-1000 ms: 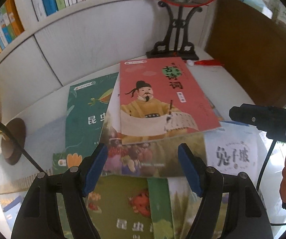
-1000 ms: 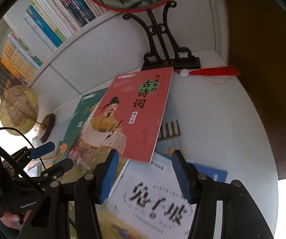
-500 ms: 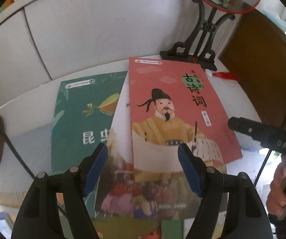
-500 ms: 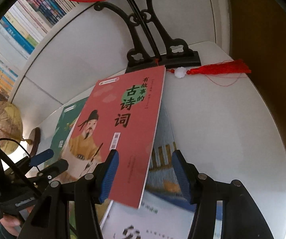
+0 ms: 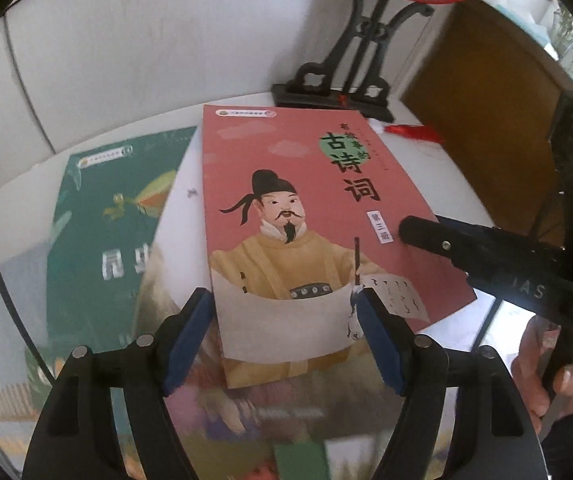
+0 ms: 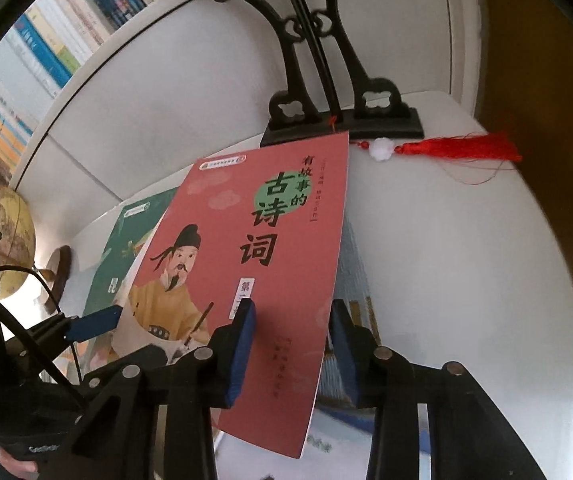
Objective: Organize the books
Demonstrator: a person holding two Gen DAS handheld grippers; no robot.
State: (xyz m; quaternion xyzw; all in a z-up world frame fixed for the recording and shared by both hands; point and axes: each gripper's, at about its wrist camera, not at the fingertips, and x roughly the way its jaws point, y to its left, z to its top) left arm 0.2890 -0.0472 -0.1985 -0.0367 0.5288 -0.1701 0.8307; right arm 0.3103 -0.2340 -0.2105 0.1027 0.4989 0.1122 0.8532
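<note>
Left wrist view shows our left gripper [image 5: 282, 336] tilted steeply down over the pink book [image 5: 306, 216], jaws wide apart and gripping nothing. Our right gripper [image 6: 290, 344] reaches in from the right with the book's right edge between its pads; its jaws have just been closing, and we cannot tell whether the pads press the cover. A hand [image 5: 550, 376] holds its handle. The white table [image 6: 466, 260] carries a black carved stand [image 6: 338, 116], a red tassel [image 6: 458, 148] and a globe [image 6: 2, 236]; shelved books [image 6: 46, 44] line the wall. The pink book, bearing a robed man in a black hat, lies topmost on overlapping books, beside a green book [image 5: 106, 220].
</note>
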